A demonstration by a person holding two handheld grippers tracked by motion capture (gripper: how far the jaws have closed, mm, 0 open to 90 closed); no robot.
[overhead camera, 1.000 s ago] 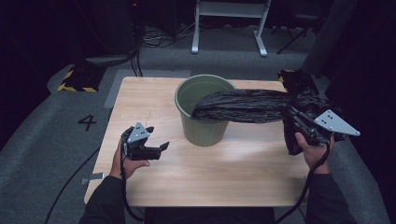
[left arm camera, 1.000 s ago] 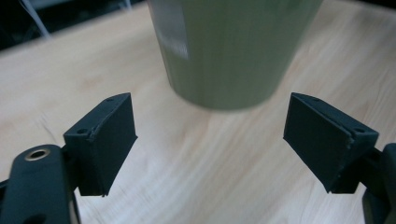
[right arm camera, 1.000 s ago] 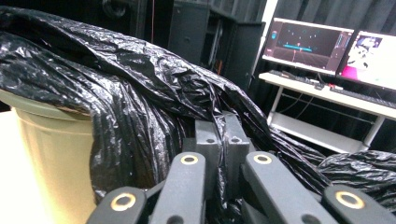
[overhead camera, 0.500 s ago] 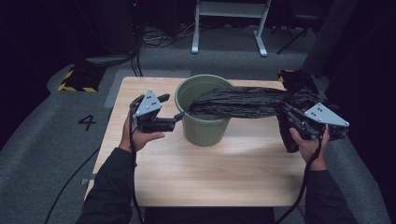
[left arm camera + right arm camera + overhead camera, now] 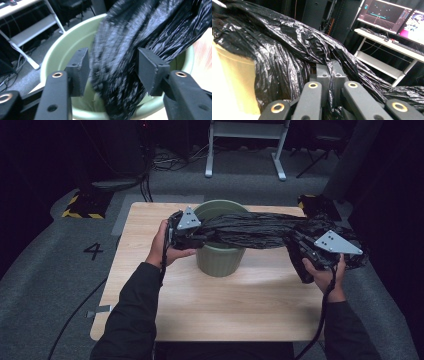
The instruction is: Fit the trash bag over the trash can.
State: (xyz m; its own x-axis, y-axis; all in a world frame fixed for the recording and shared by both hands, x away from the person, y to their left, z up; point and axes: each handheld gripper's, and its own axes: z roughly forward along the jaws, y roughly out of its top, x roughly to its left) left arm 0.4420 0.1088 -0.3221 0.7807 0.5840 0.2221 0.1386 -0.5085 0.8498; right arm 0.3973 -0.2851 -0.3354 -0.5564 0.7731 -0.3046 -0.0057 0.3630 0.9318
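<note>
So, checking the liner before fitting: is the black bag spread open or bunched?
Bunched: the black bag stretches as a gathered rope across the green bin.

black glossy bag (image 5: 260, 229); pale green bin (image 5: 220, 261); light wood-grain table (image 5: 210, 305).

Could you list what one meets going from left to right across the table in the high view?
Left hand → left gripper, its fingers around one end of the black bag → green bin → the bag's stretched middle → right gripper shut on the bag → right hand.
</note>
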